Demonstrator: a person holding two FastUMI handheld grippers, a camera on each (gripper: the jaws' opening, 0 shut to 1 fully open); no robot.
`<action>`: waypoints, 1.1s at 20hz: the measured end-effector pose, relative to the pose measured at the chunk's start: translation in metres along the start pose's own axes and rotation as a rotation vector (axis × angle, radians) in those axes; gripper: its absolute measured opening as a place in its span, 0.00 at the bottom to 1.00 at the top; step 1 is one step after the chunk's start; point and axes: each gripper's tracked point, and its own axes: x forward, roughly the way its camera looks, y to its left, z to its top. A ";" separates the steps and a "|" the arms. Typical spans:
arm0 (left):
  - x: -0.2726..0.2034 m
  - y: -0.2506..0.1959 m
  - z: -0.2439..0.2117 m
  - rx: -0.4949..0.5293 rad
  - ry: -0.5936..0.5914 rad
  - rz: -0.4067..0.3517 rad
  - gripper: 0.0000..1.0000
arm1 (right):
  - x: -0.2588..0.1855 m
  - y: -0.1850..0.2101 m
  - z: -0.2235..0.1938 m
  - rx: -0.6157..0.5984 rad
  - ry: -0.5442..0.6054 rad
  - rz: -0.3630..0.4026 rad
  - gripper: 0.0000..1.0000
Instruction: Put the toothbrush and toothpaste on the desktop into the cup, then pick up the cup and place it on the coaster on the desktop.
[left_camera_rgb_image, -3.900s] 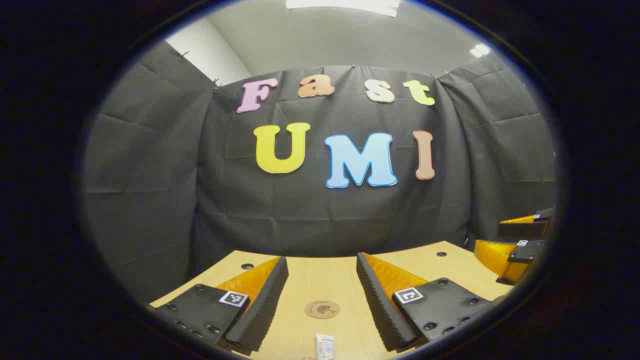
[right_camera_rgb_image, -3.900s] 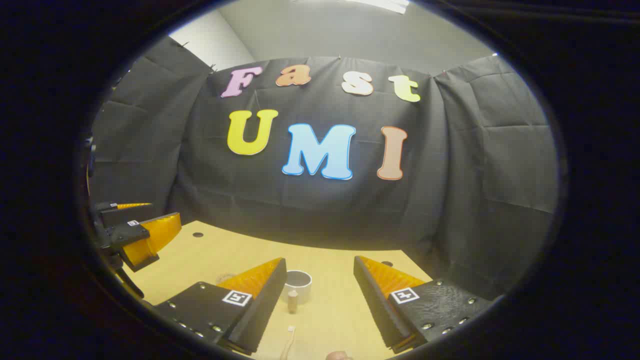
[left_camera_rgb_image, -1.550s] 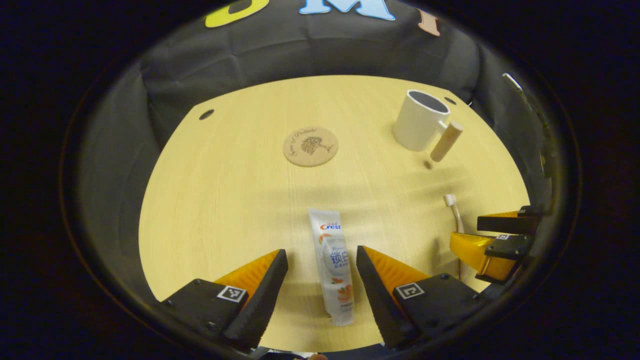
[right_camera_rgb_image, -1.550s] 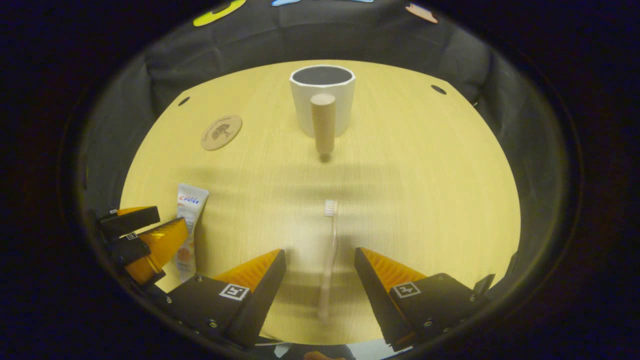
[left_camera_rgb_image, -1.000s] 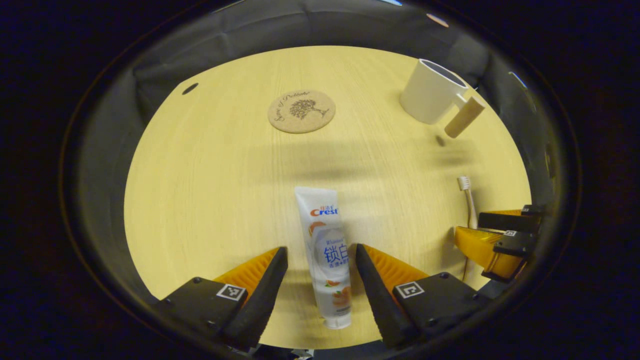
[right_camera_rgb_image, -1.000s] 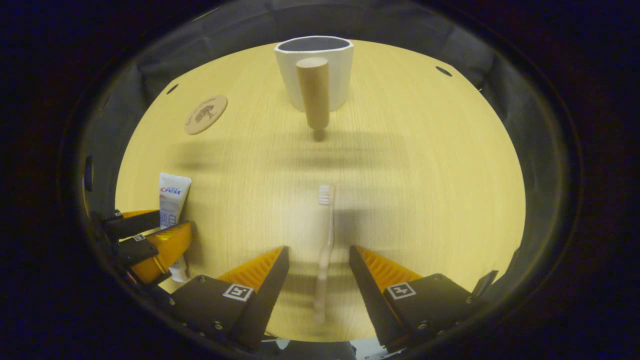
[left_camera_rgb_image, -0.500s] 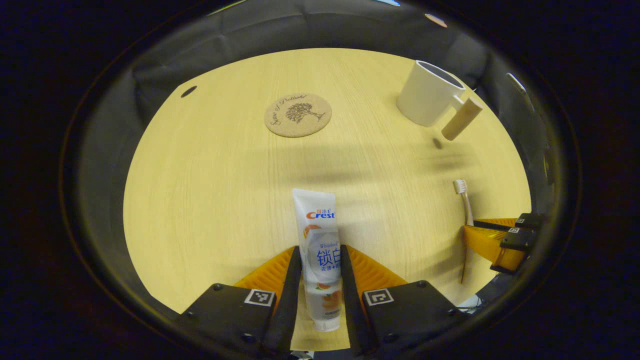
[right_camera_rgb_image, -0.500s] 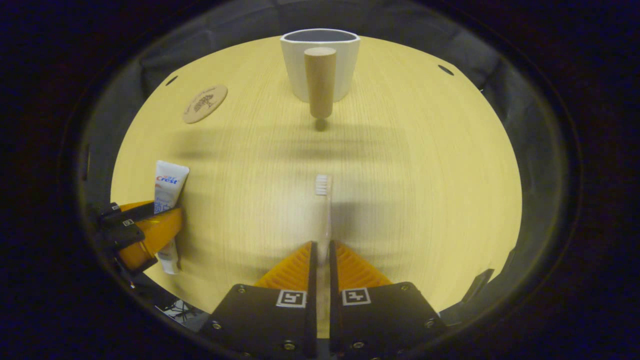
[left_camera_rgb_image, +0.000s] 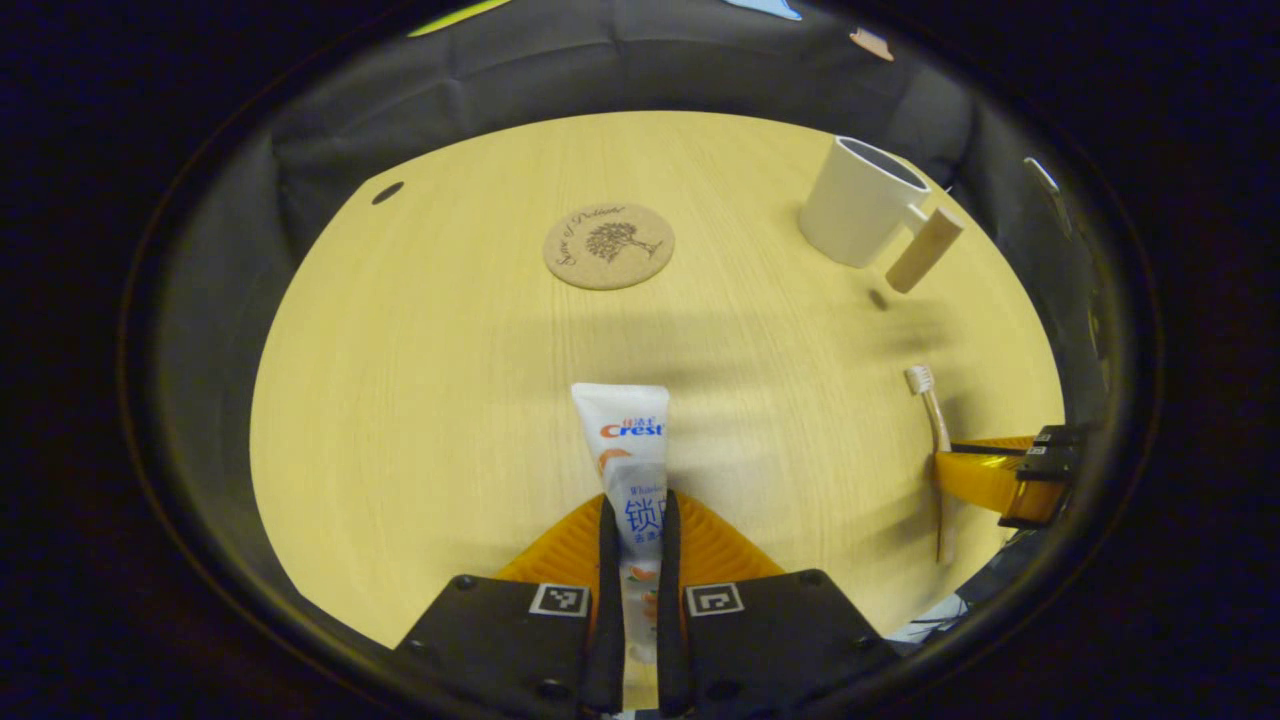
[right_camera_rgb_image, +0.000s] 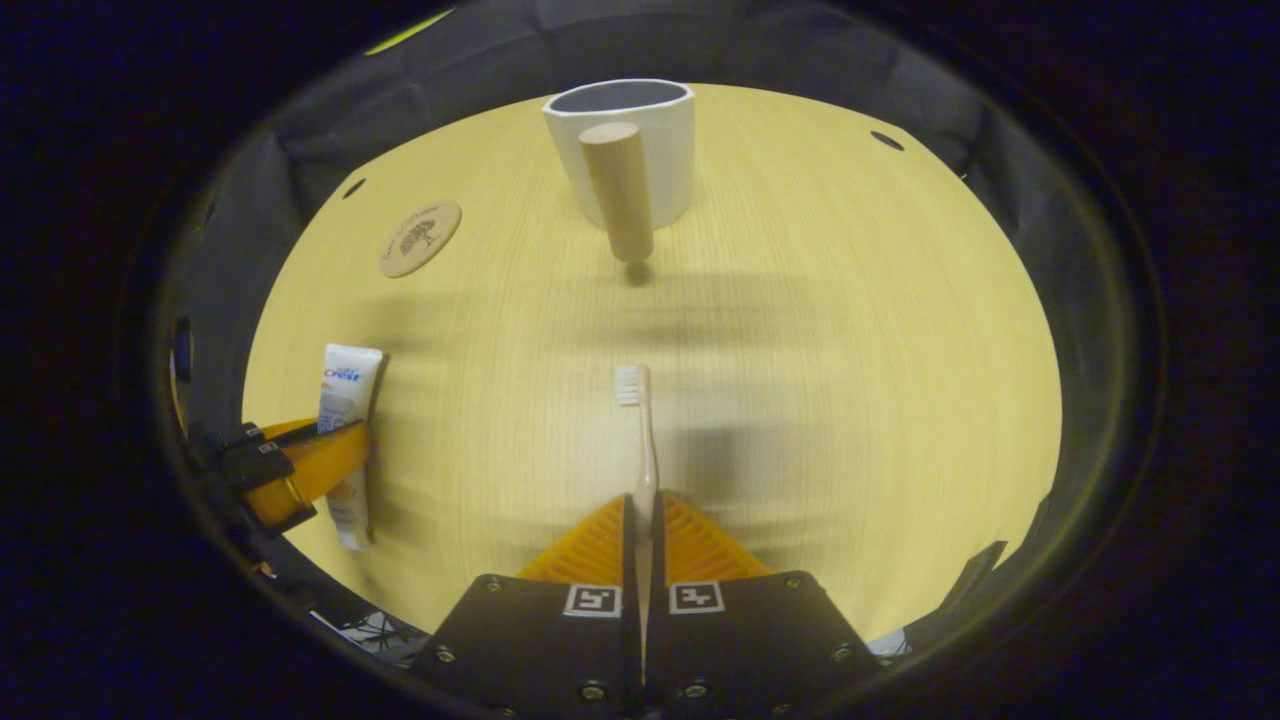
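Observation:
In the left gripper view my left gripper (left_camera_rgb_image: 634, 510) is shut on the white toothpaste tube (left_camera_rgb_image: 626, 440), whose crimped end points away from me over the wooden desktop. In the right gripper view my right gripper (right_camera_rgb_image: 641, 508) is shut on the handle of the toothbrush (right_camera_rgb_image: 637, 420), bristle head pointing toward the white cup (right_camera_rgb_image: 640, 140). The cup has a wooden peg handle (right_camera_rgb_image: 618, 190) facing me. The cup (left_camera_rgb_image: 855, 200) stands at the far right in the left gripper view. The round cork coaster (left_camera_rgb_image: 608, 246) lies ahead of the tube. The coaster (right_camera_rgb_image: 420, 238) sits left of the cup.
The desktop (left_camera_rgb_image: 450, 350) is pale wood with small round holes (left_camera_rgb_image: 387, 192) near its far corners and black cloth behind. Across the desktop each gripper shows with its load: the right gripper (left_camera_rgb_image: 1000, 475) with the toothbrush (left_camera_rgb_image: 925, 400), the left gripper (right_camera_rgb_image: 290, 470) with the toothpaste tube (right_camera_rgb_image: 345, 400).
Both grippers came down over the desk from facing the wall, then closed: the left on the toothpaste tube, the right on the toothbrush handle. Both items have since risen slightly.

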 end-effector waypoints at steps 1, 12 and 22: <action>-0.001 0.000 -0.001 -0.011 -0.001 -0.002 0.21 | 0.000 0.000 0.001 0.002 -0.013 0.003 0.03; -0.028 -0.010 0.029 -0.028 -0.176 -0.035 0.21 | -0.038 0.011 0.040 0.066 -0.235 0.115 0.03; -0.075 -0.012 0.113 -0.042 -0.419 -0.052 0.20 | -0.095 0.025 0.110 0.028 -0.582 0.166 0.03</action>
